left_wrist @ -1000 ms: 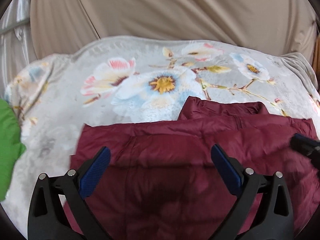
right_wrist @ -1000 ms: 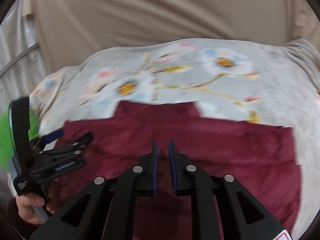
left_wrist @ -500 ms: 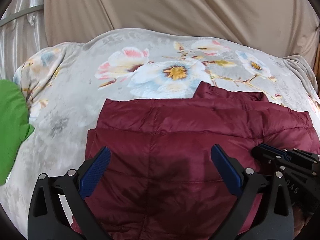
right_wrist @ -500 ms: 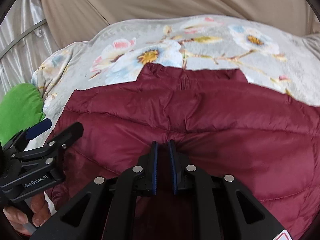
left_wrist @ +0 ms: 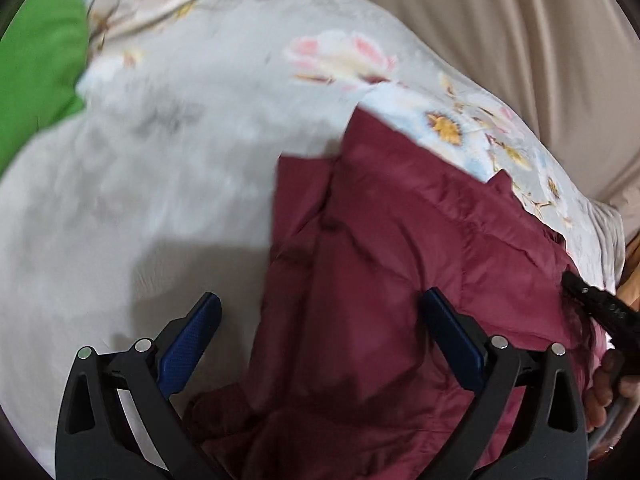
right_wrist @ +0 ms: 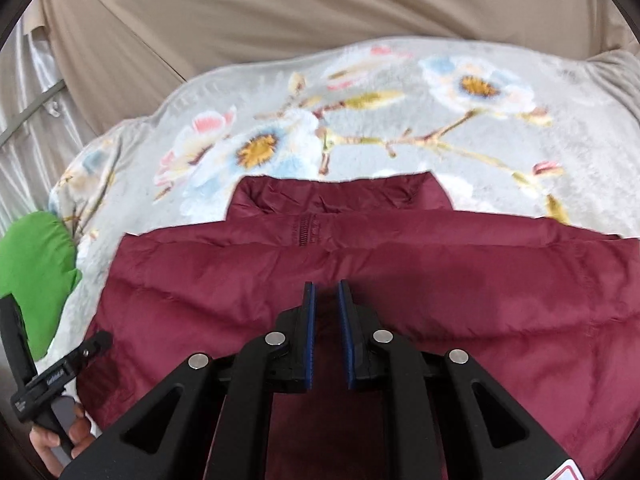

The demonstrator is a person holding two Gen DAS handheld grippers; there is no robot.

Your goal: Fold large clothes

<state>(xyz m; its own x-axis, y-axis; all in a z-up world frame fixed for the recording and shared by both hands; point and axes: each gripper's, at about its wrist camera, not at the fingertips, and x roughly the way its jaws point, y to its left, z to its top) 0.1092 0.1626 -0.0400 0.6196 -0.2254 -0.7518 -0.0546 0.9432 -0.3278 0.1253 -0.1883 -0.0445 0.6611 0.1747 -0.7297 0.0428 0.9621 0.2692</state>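
A dark red puffer jacket (right_wrist: 400, 280) lies flat on a floral blanket (right_wrist: 400, 120), collar (right_wrist: 340, 192) at the far side. My left gripper (left_wrist: 320, 300) is open wide and tilted over the jacket's (left_wrist: 400, 260) left edge; one finger is over the blanket (left_wrist: 140, 180), the other over the jacket. In the right wrist view the left gripper (right_wrist: 92, 344) shows at the lower left, held by a hand. My right gripper (right_wrist: 325, 288) hovers over the jacket's middle, pads only a narrow gap apart with nothing between them. Its tip (left_wrist: 592, 304) pokes in at the right of the left wrist view.
A green garment (right_wrist: 36, 280) lies at the blanket's left edge, also seen as a green garment (left_wrist: 36, 80) in the left wrist view. Beige fabric (right_wrist: 280, 20) hangs behind the bed. Bare blanket stretches left of and beyond the jacket.
The left gripper has swung left and rolled, from over the jacket's body to its left edge, and sunk a little. The right gripper has moved slightly, its jaw gap unchanged.
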